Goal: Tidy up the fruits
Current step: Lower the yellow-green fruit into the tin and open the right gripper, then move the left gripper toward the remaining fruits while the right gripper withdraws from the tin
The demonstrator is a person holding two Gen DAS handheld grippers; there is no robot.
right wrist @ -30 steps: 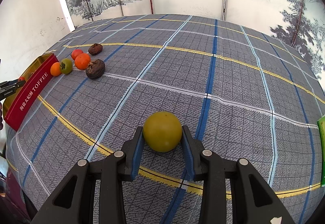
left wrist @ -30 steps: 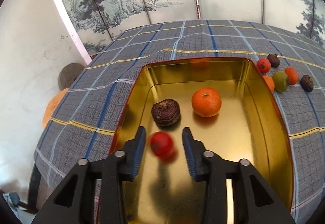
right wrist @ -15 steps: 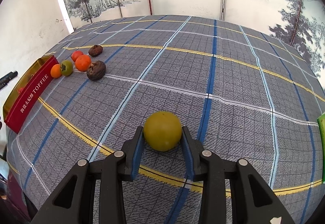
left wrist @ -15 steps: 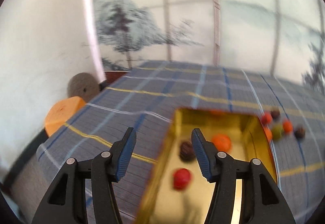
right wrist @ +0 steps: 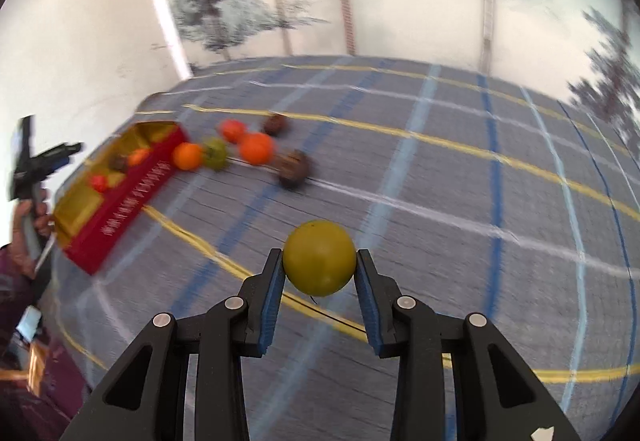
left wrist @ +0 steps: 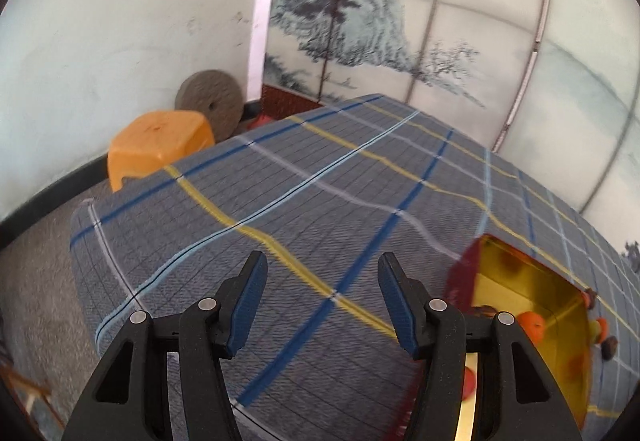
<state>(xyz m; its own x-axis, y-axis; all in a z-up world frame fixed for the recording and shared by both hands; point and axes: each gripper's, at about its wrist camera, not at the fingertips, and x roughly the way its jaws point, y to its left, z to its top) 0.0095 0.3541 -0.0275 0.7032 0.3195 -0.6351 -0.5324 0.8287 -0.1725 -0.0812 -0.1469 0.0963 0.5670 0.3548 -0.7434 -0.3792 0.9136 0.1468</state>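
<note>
Right tongs (right wrist: 320,283) around yellow-green fruit (right wrist: 319,257)

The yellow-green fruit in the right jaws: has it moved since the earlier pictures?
Yes. The yellow-green fruit, gripped by the right gripper, has lifted off the checked tablecloth and swung toward the red tin.

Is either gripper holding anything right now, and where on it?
The right gripper pinches the round yellow-green fruit across its left and right sides. The left gripper is open, holding nothing.

Left tool (left wrist: 320,295): black plastic frame with triangular cut-outs, silver round screws, blue ribbed pads on both fingers. Right tool (right wrist: 320,291): same build. Person's sleeve (right wrist: 16,281): dark maroon.
</note>
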